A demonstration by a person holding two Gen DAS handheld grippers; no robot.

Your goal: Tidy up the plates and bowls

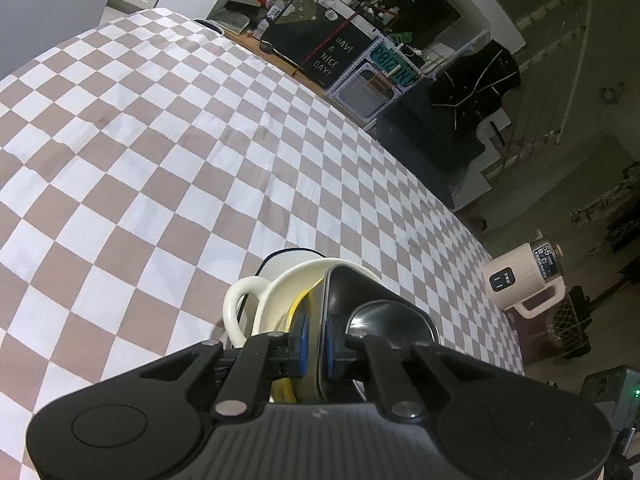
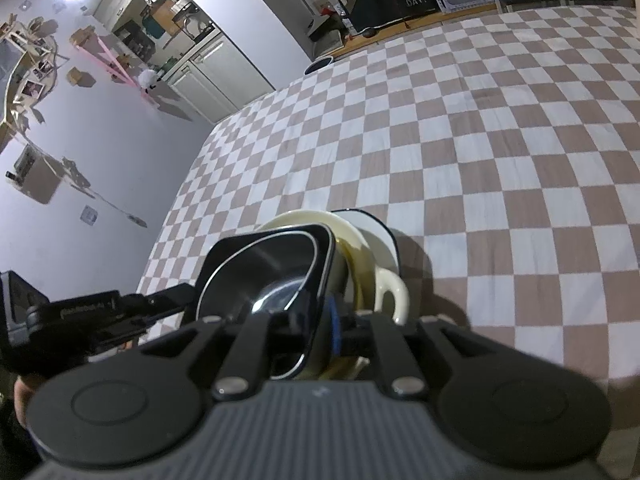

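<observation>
A stack of dishes stands on the checkered tablecloth: a black squarish bowl on top, a yellow dish under it, a cream bowl with a loop handle, and a white dark-rimmed plate at the bottom. My left gripper is shut on the rim of the black bowl. In the right wrist view the black bowl tilts in the cream bowl. My right gripper is shut on the black bowl's opposite rim. The left gripper's body shows at the left.
The cloth-covered table stretches far ahead. A cream electric kettle stands on a stool beyond the table's right edge. Shelves and a black "HAVE A NICE DAY" board stand behind the table.
</observation>
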